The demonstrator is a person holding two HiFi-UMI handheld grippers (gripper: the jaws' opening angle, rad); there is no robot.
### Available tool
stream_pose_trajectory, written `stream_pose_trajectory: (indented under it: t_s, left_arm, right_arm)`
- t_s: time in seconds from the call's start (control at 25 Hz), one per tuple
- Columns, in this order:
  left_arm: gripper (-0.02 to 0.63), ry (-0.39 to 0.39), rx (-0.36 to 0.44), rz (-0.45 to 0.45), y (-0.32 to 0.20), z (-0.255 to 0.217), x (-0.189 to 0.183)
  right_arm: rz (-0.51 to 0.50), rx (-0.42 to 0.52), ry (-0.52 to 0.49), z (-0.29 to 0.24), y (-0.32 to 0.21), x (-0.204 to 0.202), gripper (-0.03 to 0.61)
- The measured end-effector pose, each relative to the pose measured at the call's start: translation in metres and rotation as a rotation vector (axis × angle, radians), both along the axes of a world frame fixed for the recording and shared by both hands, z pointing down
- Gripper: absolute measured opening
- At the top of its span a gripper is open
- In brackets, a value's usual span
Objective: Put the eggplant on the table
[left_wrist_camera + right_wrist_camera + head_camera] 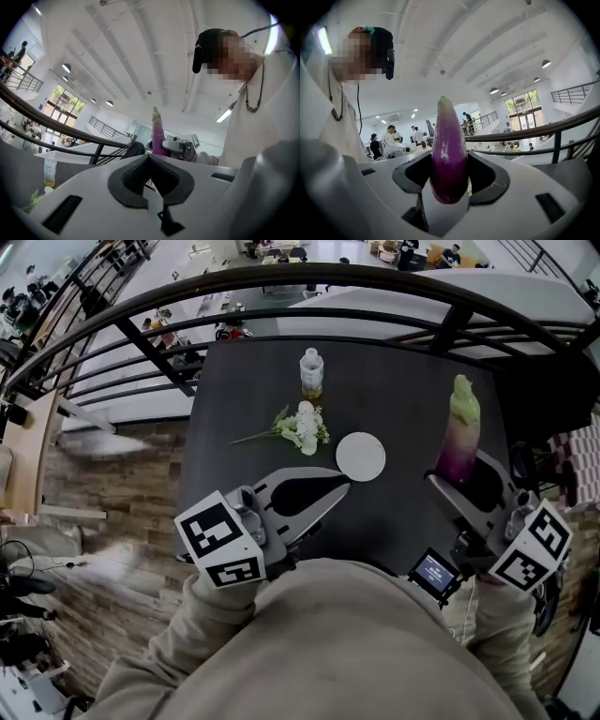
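The fingers of the right gripper pinched the eggplant near its purple lower end and held it upright, pale green tip on top. In the head view the eggplant stood over the right side of the dark surface. Its bottom was hidden between the fingers, so contact with the surface could not be told. The fingers of the left gripper were pressed together at their tips, with nothing between them. A white plate lay just beyond them, then a bunch of flowers and a small bottle, its label too small to read. The person's sleeves and chest covered the near edge of the surface.
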State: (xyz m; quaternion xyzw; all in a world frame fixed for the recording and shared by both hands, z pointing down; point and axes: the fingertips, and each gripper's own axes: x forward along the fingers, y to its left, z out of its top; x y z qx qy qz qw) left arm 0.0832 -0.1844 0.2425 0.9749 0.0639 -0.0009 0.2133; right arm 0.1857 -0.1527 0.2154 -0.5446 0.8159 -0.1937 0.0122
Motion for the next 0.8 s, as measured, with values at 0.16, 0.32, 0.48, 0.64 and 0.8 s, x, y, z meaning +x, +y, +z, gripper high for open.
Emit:
stream_pose_trajectory:
  t_s: [0.16,0.32,0.48,0.64,0.8]
  left_arm:
    - [0.005,0.002,0.001,0.004,0.002,0.001,0.003]
    - [0.005,0.011,-0.001,0.013,0.003,0.003,0.006]
    - [0.005,0.017,-0.009,0.033,0.007,0.001,0.008]
    - [0.005,-0.016,0.023,0.048,0.017,0.006,0.021]
    - [0.005,-0.026,0.028,0.041,0.017,0.01,0.021]
  right_arm:
    - [0.008,-0.004,-0.01,0.003,0.001,0.004,0.238]
    - [0.009,-0.011,-0.004,0.005,0.003,0.005,0.238]
    - [0.013,-0.037,-0.005,0.008,0.007,0.005,0.238]
    - [0.004,-0.05,-0.004,0.01,0.009,0.013,0.238]
    - [-0.019,-0.07,0.006,0.017,0.006,0.012,0.238]
